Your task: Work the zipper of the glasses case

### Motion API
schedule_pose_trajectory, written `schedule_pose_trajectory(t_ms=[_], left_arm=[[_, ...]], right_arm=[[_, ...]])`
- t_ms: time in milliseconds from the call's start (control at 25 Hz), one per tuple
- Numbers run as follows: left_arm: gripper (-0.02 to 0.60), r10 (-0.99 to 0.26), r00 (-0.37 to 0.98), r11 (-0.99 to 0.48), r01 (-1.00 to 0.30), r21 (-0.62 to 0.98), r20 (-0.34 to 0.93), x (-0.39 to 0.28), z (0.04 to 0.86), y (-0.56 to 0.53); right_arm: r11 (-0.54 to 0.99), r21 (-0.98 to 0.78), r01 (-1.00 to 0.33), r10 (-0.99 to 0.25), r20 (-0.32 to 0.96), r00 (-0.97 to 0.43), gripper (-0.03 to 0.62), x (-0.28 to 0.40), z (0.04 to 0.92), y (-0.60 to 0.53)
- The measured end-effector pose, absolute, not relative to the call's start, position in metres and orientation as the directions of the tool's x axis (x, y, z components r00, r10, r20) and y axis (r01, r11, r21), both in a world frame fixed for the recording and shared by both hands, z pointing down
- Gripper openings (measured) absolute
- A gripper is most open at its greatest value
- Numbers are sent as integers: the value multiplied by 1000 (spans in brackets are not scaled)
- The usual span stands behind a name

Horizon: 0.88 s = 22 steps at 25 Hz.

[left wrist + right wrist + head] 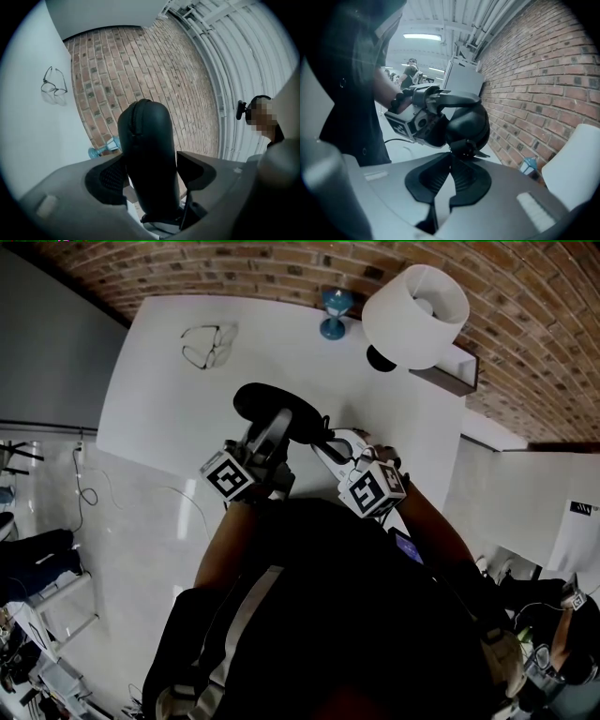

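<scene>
The right gripper [452,157] is seen nearest, its fingers pressed together, their tips meeting at the near end of the dark glasses case [468,126], where a small tab juts out. Whether the pull is pinched between them cannot be made out. The case is held clear of the white tabletop [159,399] by the left gripper [149,171], whose fingers are clamped on its 2 sides, with the zipper track [133,123] running up its left edge. The step in hand is judged to be the drawing of the slider. It would best be done with the left clamp firm and the right hand led along the track's curve, never away from the case, lest the soft shell be twisted. Farther off, eyeglasses [208,345], a small blue ornament [333,313] and a white lamp shade [417,310] are seen before the brick wall [281,268].
</scene>
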State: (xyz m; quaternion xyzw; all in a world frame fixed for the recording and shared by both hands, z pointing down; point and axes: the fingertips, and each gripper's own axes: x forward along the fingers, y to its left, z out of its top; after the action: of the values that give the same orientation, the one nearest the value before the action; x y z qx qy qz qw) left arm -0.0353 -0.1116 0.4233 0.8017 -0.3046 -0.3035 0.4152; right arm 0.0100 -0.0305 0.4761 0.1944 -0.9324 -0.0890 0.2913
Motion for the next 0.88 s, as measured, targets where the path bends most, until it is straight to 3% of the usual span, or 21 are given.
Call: schedule_pose_trajectory(t_ms=[400,560,880], left_arm=[[302,-727,631,-483,-188,855,-272,-25,421,-112],[275,-737,620,-418,-107,902,-268,-23,429,-111],[252,-731,671,-275,-122,954,-125,-25,452,-106]], right_arm=[[945,203,-256,-326,531,-782,3,5,485,-16],[942,210,-263,-336,547,-767,3,8,491,-17],[909,264,-324,-418,573,-705,3,21,497,-26]])
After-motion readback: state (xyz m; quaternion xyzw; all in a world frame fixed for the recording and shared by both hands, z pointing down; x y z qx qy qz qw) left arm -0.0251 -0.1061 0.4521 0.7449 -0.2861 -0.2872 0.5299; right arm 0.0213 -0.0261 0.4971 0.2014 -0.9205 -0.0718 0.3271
